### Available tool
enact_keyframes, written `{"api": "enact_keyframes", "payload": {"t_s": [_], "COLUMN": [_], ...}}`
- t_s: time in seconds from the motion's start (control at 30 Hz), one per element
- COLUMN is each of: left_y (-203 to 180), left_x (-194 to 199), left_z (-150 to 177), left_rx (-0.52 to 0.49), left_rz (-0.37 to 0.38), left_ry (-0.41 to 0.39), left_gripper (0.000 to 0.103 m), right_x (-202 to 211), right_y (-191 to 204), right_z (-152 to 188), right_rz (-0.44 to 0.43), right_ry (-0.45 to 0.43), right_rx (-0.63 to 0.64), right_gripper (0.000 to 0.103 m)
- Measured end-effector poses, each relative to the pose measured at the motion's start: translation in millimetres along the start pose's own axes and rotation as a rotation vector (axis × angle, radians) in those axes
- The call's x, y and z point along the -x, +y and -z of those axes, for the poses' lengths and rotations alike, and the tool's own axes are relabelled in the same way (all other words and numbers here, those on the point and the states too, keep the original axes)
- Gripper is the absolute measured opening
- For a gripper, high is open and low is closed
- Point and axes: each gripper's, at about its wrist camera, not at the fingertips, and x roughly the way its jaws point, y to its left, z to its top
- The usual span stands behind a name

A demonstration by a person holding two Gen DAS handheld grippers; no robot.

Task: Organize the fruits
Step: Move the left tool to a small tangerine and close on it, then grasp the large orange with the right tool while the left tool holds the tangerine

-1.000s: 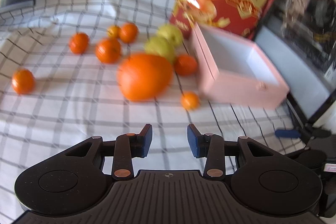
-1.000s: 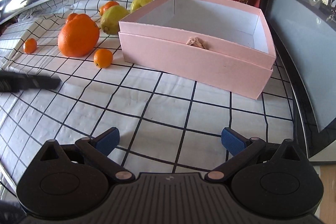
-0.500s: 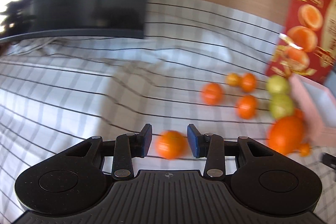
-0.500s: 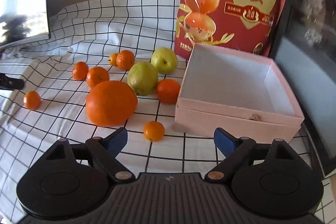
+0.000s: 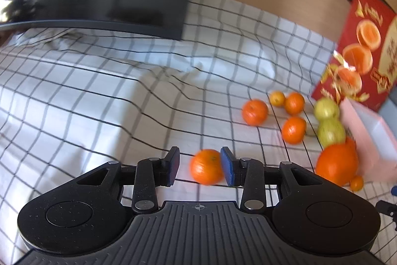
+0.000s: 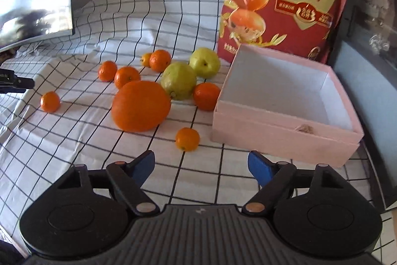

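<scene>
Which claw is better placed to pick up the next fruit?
Left. The left claw already brackets a small orange, its jaws just closing, one pad not yet touching. The right claw hangs open over bare cloth, short of the nearest orange.

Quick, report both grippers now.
Left gripper: jaws just closing around a small orange mandarin; left pad not touching yet, so open.
Right gripper: open, nothing between, jaws just narrowed.

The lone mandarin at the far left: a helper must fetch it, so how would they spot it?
Start at the pink box and look left past the big orange and the fruit cluster. The lone mandarin lies apart on the checked cloth, between the left gripper fingers.
</scene>
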Motion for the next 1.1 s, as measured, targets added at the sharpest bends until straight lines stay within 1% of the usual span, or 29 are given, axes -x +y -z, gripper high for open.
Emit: {"api": "enact_keyframes", "payload": {"t_s": [0.1, 0.17, 0.2, 0.27, 0.4, 0.5, 0.63, 0.67, 0.7, 0.73, 0.77, 0.83, 0.93, 1.0, 1.1], "left_y": [-15.1, -19.7, -19.7, -21.0, -24.2, -28.7, -33.3, -33.5, -32.9, -31.8, -30.4, -30.1, -40.0, -48.6, -59.1], "left_x": [-15.8, -25.3, -29.4, -35.4, -43.5, -49.3, -51.7, -51.7, -51.2, -50.2, -48.7, -43.0, -30.7, -24.1, -18.5], "left_z": [1.4, 1.7, 2.0, 1.6, -0.3, 1.0, 2.1, 1.8, 1.6, 1.1, 0.6, 2.2, 9.3, 16.1, 25.7], "left_rx": [-0.050, -0.059, -0.059, -0.058, -0.058, -0.081, -0.094, -0.091, -0.081, -0.066, -0.049, -0.024, -0.051, -0.072, -0.068], "left_rz": [-0.034, -0.058, -0.065, -0.064, -0.051, -0.022, -0.027, -0.027, -0.027, -0.026, -0.018, 0.027, 0.078, 0.114, 0.168], "left_ry": [0.029, 0.047, 0.049, 0.041, 0.037, 0.064, 0.073, 0.076, 0.083, 0.091, 0.099, 0.107, 0.107, 0.117, 0.139], "left_gripper": [0.041, 0.041, 0.045, 0.048, 0.048, 0.047, 0.047, 0.046, 0.046, 0.046, 0.046, 0.046, 0.045, 0.045, 0.045], "right_x": [-0.1, 0.0, 0.5, 2.0, 3.0, 4.8, 1.6, -0.8, -3.3, -6.4, -9.8, -14.4, -18.6, -22.2, -30.8], "right_y": [3.4, 5.8, 6.8, 6.2, 1.7, -0.4, -0.7, 0.6, 2.7, 5.8, 9.2, 16.6, 31.0, 38.7, 44.2], "right_z": [4.6, 7.3, 8.7, 10.6, 14.4, 15.2, 9.1, 6.7, 3.8, 0.5, -3.4, -11.5, -23.8, -31.3, -41.2], "right_rz": [-0.031, -0.029, -0.027, -0.029, -0.019, -0.011, -0.020, -0.025, -0.033, -0.041, -0.050, -0.083, -0.132, -0.144, -0.140], "right_ry": [0.002, 0.003, 0.004, 0.003, 0.009, 0.002, -0.007, -0.008, -0.010, -0.010, -0.009, -0.020, -0.045, -0.069, -0.073], "right_rx": [0.009, 0.026, 0.033, 0.038, 0.039, 0.049, 0.050, 0.054, 0.061, 0.071, 0.081, 0.094, 0.124, 0.138, 0.126], "right_gripper": [0.082, 0.082, 0.082, 0.082, 0.082, 0.082, 0.082, 0.079, 0.072, 0.069, 0.066, 0.066, 0.068, 0.071, 0.071]}}
